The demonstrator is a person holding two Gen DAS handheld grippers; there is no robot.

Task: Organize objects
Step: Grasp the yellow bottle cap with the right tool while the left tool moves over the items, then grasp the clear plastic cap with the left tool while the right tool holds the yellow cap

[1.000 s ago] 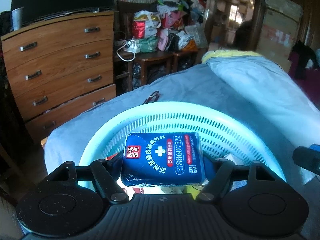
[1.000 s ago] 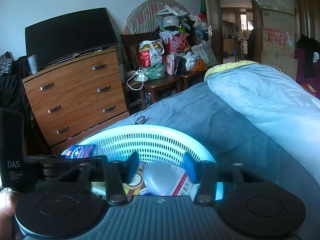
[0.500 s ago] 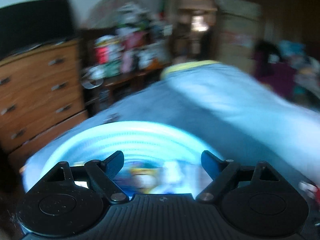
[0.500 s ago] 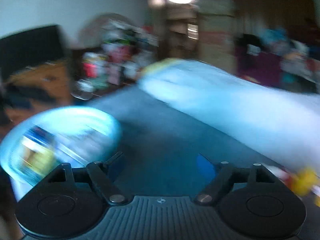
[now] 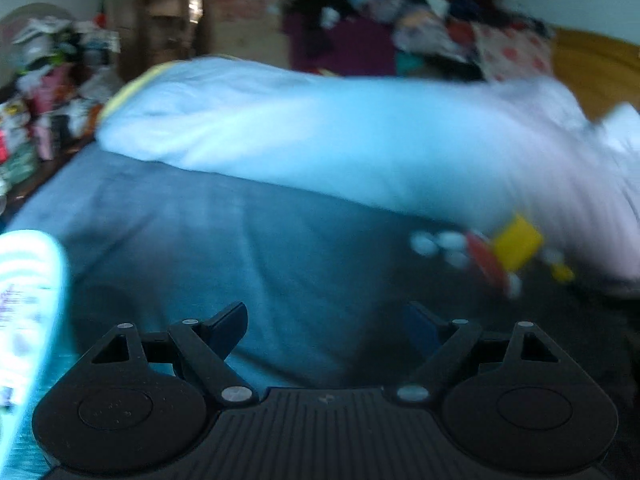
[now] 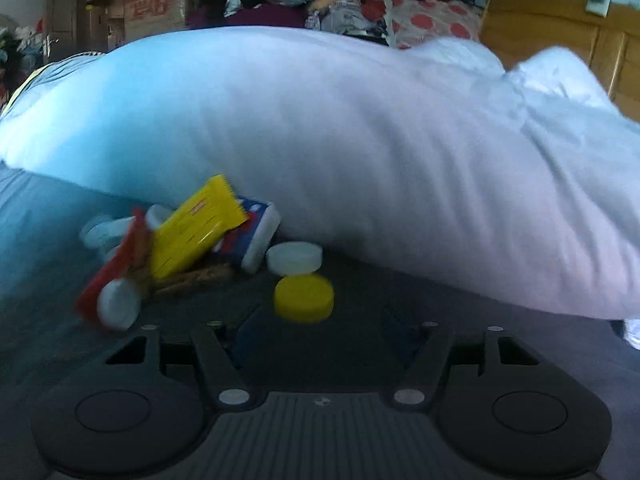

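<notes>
We are looking at a little pile on the bed.
Our left gripper [image 5: 326, 322] and right gripper [image 6: 320, 330] are both spread wide, holding nothing; a yellow cap [image 6: 304, 298] is lying near the right one.

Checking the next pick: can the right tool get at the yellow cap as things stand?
Probably yes. The right tool is open and empty, the yellow cap lies just ahead between its fingers, apart from the white cap, nothing covering it.

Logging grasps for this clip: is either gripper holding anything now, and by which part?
Nothing is held: the left gripper and right gripper are both open and empty.
</notes>
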